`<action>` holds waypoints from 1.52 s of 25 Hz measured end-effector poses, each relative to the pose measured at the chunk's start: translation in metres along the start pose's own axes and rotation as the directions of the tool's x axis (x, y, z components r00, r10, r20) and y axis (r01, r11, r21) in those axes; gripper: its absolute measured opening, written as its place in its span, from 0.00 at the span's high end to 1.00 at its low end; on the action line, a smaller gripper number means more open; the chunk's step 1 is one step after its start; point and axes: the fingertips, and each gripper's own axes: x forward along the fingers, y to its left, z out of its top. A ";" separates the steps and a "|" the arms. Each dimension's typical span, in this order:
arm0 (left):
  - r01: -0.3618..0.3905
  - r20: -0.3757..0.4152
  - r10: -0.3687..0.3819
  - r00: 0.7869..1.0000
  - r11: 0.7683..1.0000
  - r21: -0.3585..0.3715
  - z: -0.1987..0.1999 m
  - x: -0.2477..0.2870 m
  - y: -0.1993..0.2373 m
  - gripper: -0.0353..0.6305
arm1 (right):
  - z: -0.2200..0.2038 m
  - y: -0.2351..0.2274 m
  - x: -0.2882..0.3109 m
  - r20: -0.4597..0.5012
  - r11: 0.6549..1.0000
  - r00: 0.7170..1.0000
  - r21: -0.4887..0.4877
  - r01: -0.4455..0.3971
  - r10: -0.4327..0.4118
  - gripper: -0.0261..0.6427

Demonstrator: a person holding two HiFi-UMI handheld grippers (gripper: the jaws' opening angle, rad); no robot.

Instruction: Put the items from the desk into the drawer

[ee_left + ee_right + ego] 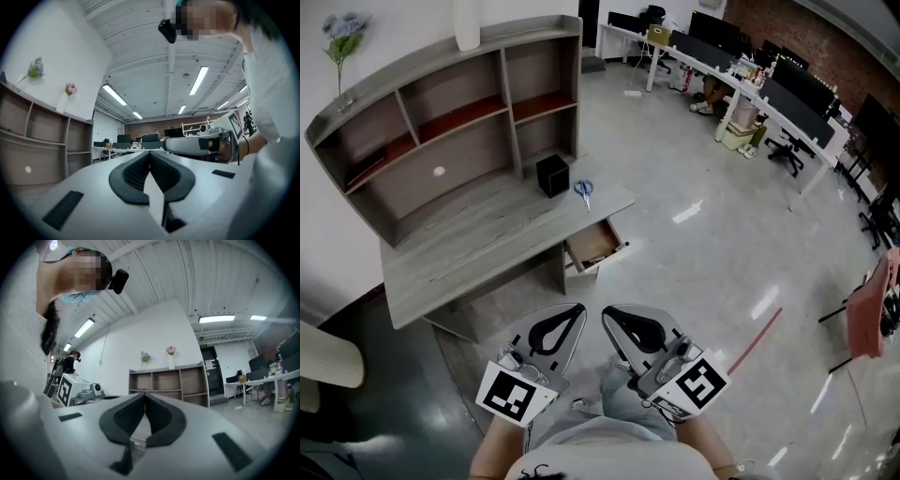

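Note:
A grey wooden desk (478, 239) with a shelf unit stands ahead. On it rest a black box (552, 174) and blue-handled scissors (584, 191) near the right end. A small drawer (593, 245) under the desk's right end stands pulled out; I cannot tell what is inside. My left gripper (579, 307) and right gripper (607, 313) are held close to my body, well short of the desk. Both are shut with nothing between the jaws, tips touching (150, 152) (143, 394).
The shelf unit (441, 122) rises at the desk's back, with a small white thing (439, 172) at its rear panel. A vase with flowers (339, 56) stands on top. Office desks and chairs (769, 103) line the far right. Glossy grey floor (694, 244) lies between.

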 end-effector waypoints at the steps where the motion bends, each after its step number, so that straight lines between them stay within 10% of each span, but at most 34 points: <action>1: 0.002 -0.001 -0.002 1.000 1.000 0.000 -0.002 0.008 0.005 0.93 | -0.002 -0.009 0.003 0.003 1.000 1.000 0.002 0.000 0.000 0.94; 25: -0.148 -0.002 0.148 0.989 0.988 0.041 -0.012 0.238 0.117 0.93 | -0.006 -0.254 0.090 0.033 0.981 0.981 0.016 -0.191 0.191 0.94; 38: -0.031 -0.034 0.031 0.999 0.999 -0.015 -0.037 0.290 0.215 0.93 | -0.034 -0.322 0.174 -0.030 0.998 0.998 0.029 -0.050 0.050 0.94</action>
